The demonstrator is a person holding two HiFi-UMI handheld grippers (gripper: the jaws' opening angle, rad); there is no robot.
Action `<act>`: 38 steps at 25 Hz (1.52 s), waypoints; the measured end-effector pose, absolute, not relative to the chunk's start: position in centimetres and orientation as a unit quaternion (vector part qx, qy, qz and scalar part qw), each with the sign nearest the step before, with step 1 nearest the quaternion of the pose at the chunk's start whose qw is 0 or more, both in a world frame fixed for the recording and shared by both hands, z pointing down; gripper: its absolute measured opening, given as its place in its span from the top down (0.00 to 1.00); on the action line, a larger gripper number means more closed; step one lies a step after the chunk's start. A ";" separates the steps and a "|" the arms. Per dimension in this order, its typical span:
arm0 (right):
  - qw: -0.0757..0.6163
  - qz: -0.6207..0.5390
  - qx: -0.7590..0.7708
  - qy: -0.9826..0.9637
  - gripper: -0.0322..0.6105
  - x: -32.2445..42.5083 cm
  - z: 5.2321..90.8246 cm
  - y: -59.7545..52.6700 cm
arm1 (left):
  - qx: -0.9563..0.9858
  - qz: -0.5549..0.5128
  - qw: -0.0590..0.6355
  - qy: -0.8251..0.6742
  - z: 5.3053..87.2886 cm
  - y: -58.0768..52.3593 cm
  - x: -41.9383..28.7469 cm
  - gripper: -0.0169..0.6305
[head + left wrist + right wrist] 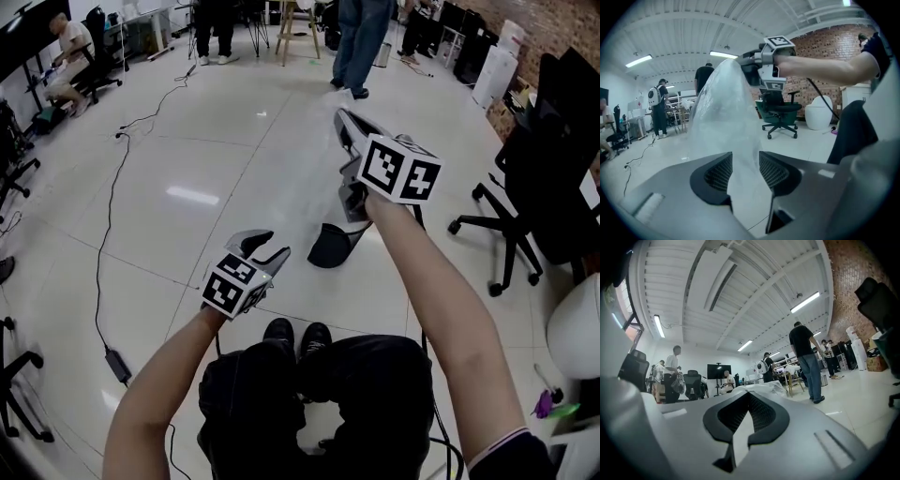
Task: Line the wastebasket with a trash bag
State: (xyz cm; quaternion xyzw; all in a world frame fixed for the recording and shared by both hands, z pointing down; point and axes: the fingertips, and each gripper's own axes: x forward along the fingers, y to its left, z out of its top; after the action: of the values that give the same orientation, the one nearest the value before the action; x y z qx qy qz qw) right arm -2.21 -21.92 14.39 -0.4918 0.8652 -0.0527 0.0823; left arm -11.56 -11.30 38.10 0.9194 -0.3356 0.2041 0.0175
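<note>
Risk first, from the nearest thing out. The left tool (265, 247), low and left of centre in the head view, has its jaws wide apart. Film of the bag (298, 192) runs through the gap, and the jaws do not pinch it. So the bag hangs from one grip only. Any swing or lift of the other hand would likely slide the film clear, and a thin, clear edge is slow to find again.

The dark basket (330, 246) sits on the floor (187, 141) just past the shoes (295, 335), at frame centre. Whether it is tilted or on its side I cannot tell. Nothing steadies it, so a bag pushed in could shove it away.

Farther out, upper right of centre, the right tool (345, 120) has its jaws fully together, clamped on the bag's top, with crumpled film bunched beyond the tips. A small pinch on thin film may slip or tear if tugged.

The bag is not yet in the basket; it hangs in the air between the two tools, above and left of the basket.
</note>
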 end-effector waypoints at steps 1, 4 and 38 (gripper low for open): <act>0.084 -0.053 -0.496 0.863 0.95 -1.6 14.2 -22.1 | 0.916 0.205 0.019 -0.344 38.4 -11.9 -11.1 0.69; 0.096 -0.059 -0.509 0.853 0.95 0.6 13.5 -22.7 | 0.907 0.220 0.014 -0.360 39.7 -13.3 -9.4 0.63; 0.084 -0.061 -0.555 0.825 0.95 17.3 13.2 -17.5 | 0.900 0.191 -0.021 -0.392 33.0 -20.1 -0.5 0.95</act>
State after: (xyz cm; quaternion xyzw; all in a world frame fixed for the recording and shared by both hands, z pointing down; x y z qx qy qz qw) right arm 17.29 -17.46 13.21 -0.5554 0.8251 -0.0607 0.0842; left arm -0.52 -20.05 33.01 0.8996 -0.3922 0.1911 -0.0208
